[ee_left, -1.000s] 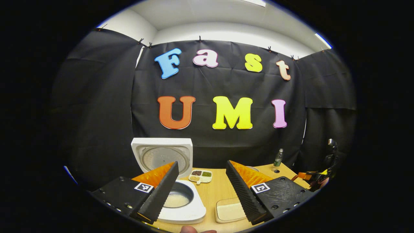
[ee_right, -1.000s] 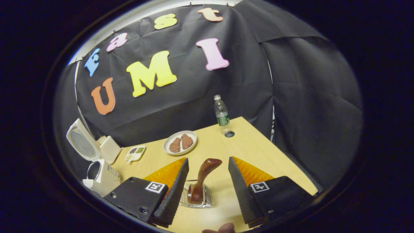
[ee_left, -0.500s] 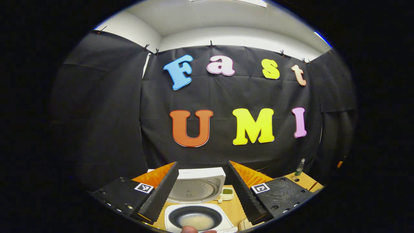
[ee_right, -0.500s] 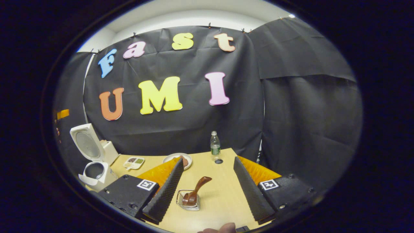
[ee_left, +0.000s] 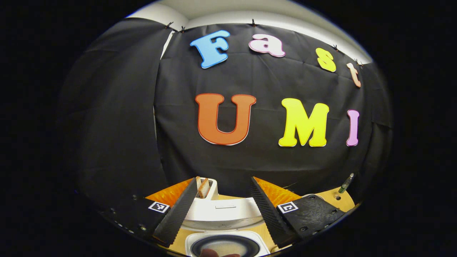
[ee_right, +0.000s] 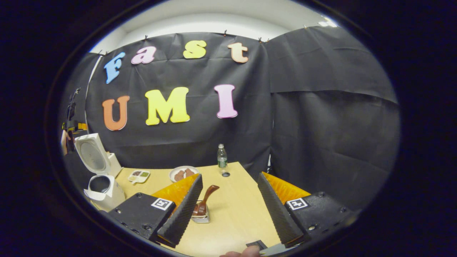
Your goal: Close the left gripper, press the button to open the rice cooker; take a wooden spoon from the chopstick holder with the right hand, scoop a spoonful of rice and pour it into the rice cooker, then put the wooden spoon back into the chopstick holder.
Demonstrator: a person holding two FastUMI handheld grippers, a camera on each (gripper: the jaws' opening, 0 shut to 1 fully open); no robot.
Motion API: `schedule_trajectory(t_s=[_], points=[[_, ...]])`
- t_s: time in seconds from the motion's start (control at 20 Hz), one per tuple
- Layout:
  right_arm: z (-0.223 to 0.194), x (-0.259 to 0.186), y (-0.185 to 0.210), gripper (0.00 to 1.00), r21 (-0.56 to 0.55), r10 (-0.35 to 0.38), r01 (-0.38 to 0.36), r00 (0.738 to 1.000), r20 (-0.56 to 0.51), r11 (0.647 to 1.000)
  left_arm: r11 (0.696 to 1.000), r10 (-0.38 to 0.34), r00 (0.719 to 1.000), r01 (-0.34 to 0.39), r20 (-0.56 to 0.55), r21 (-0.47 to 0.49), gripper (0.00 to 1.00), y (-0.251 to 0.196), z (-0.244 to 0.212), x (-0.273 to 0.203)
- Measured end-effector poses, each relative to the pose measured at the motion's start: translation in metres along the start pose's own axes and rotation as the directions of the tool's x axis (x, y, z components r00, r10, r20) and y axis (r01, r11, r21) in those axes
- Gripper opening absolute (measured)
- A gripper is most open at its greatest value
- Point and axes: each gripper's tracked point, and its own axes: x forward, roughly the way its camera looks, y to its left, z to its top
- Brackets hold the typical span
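The wooden spoon [ee_right: 203, 201] stands in the wire chopstick holder [ee_right: 201, 217], handle leaning up-right. The rice cooker [ee_right: 101, 185], lid up, holds rice. Both grippers [ee_left: 223, 210] [ee_right: 228, 210] gape wide, empty.

So over that last second the left gripper [ee_left: 223, 208] swung in and ended up right over the rice cooker [ee_left: 225, 228], which was sitting off under its left finger before. The open lid [ee_left: 223, 213] now sits squarely between the fingers, and the pot has slid down to the bottom edge.

The right gripper [ee_right: 228, 207] pulled back from the wooden spoon [ee_right: 203, 203] and its holder [ee_right: 200, 217]. They were dead centre between the fingers; now they're farther off, tucked just beside the left finger.
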Motion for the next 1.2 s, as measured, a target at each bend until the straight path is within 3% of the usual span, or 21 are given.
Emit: schedule_trajectory(t_s=[0.3, 0.85, 1.2], points=[[-0.020, -0.012, 0.007, 0.99, 0.010, -0.011, 0.011, 0.999, -0.048, 1.000, 1.000, 0.006, 0.996, -0.005, -0.086, 0.008, 0.97, -0.001, -0.014, 0.015], [-0.017, 0.012, 0.061, 1.00, 0.064, 0.190, -0.186, 0.980, -0.060, 0.980, 1.000, -0.001, 0.980, -0.002, -0.198, -0.015, 0.97, -0.017, -0.075, -0.078], [-0.046, 0.010, 0.070, 1.00, 0.039, 0.267, -0.264, 0.955, -0.125, 0.964, 0.992, -0.032, 0.932, -0.016, -0.362, -0.127, 0.97, -0.035, -0.156, -0.122]])
